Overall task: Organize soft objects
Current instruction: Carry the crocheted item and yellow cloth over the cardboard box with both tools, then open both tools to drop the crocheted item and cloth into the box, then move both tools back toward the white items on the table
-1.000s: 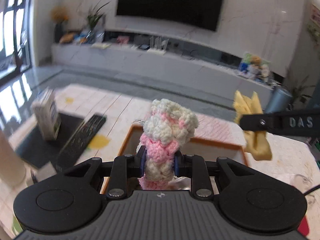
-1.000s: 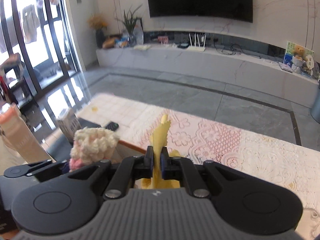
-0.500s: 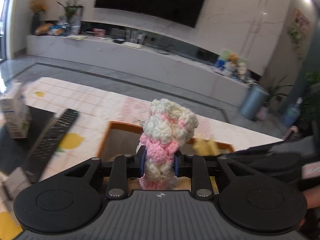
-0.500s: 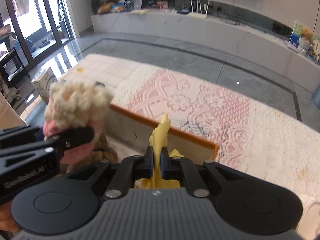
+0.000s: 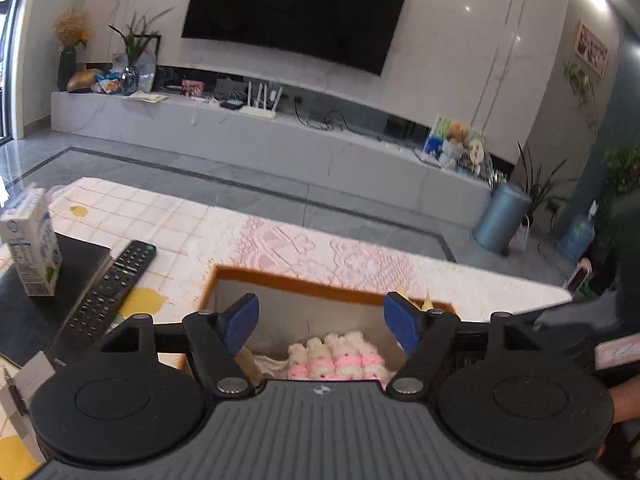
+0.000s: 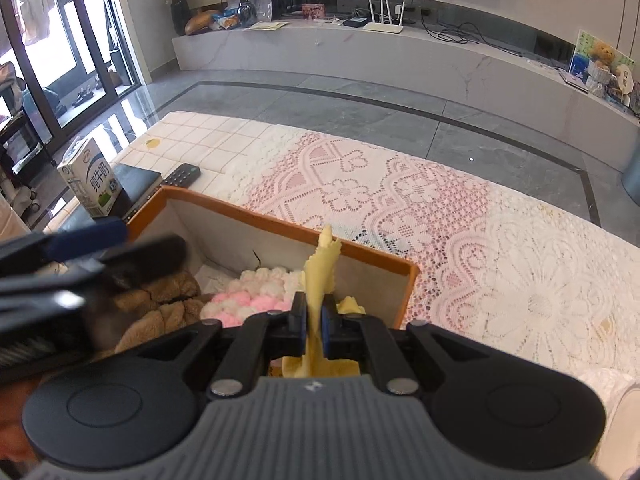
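Left gripper [image 5: 320,322] with blue-padded fingers [image 5: 240,320] spread wide and empty, poised above an orange-rimmed, pale-lined open box [image 5: 288,280] on a counter covered by a pink-and-white lace cloth [image 5: 360,260]. Below and between those fingers, on the box floor: a pink-and-cream crocheted soft piece [image 5: 340,358], free of both pads. Right gripper [image 6: 315,316] with fingers pressed together on a ruffled pale-yellow fabric piece [image 6: 320,276], its frilled upper edge rising ahead of the fingertips, its lower part hanging behind them, over the box's right portion. In the right wrist view, the crocheted piece just left of the pinching fingers, and a brown fuzzy plush item [image 6: 160,300] farther left in the same box, partly hidden by the blurred left gripper. Beyond the box's left wall: a black remote control [image 5: 108,292], a dark flat pad [image 5: 76,256] and an upright white milk carton [image 5: 32,248].
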### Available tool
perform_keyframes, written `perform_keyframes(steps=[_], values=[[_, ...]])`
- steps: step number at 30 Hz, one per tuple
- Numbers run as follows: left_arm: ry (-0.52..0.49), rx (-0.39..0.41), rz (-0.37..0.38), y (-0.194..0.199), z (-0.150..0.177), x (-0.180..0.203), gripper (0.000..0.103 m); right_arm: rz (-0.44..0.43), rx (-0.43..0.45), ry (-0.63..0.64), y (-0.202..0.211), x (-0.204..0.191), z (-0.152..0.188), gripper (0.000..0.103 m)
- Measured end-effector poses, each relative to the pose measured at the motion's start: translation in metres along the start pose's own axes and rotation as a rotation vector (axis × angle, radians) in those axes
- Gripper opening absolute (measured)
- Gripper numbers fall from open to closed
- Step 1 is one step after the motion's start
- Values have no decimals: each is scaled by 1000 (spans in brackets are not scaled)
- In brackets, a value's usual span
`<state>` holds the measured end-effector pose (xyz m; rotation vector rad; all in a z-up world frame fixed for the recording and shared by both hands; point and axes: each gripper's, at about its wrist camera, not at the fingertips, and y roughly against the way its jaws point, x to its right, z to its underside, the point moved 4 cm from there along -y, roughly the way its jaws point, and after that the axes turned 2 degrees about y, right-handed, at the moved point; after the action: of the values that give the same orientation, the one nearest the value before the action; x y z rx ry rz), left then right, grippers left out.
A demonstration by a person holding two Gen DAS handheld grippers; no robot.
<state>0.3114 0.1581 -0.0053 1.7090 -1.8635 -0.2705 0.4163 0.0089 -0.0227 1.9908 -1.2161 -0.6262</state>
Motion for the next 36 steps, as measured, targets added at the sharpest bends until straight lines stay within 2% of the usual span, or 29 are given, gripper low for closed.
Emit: perform_keyframes(steps=[6,9,11,12,13,14,15,17,18,19,21,29,31,36], values=[[44,42,-10,18,-12,-14,85,25,-23,35,-6,-5,5,5],[75,56,-39,20,-13,-21,85,53,-37,51,-8,-7,6,10],[103,54,-49,20,-13,-26,85,59,-45,51,-7,-9,8,10],[112,54,-46,19,-13,-28,85,63,-46,62,-6,-11,8,19],[114,51,-42,19,-14,-29,85,73,-45,80,-5,-14,9,34],[115,50,-41,20,-14,-29,85,88,-41,99,-3,-16,9,40],[115,53,-40,20,-14,-29,85,98,-35,114,-2,-18,9,44],[112,56,-39,22,-14,-28,85,97,-30,116,1,-18,9,45],[109,56,-38,22,-14,-27,85,96,-28,103,2,-18,9,50],[105,56,-36,23,-14,-26,85,95,-24,89,3,-16,9,60],[99,54,-36,25,-12,-24,85,71,-7,69,7,-16,8,68],[92,63,10,35,-14,-15,84,83,29,83,20,-23,6,71],[90,72,17,41,-15,-12,84,90,49,86,26,-24,4,79],[74,85,-5,51,-13,0,84,81,77,77,45,-25,1,81]])
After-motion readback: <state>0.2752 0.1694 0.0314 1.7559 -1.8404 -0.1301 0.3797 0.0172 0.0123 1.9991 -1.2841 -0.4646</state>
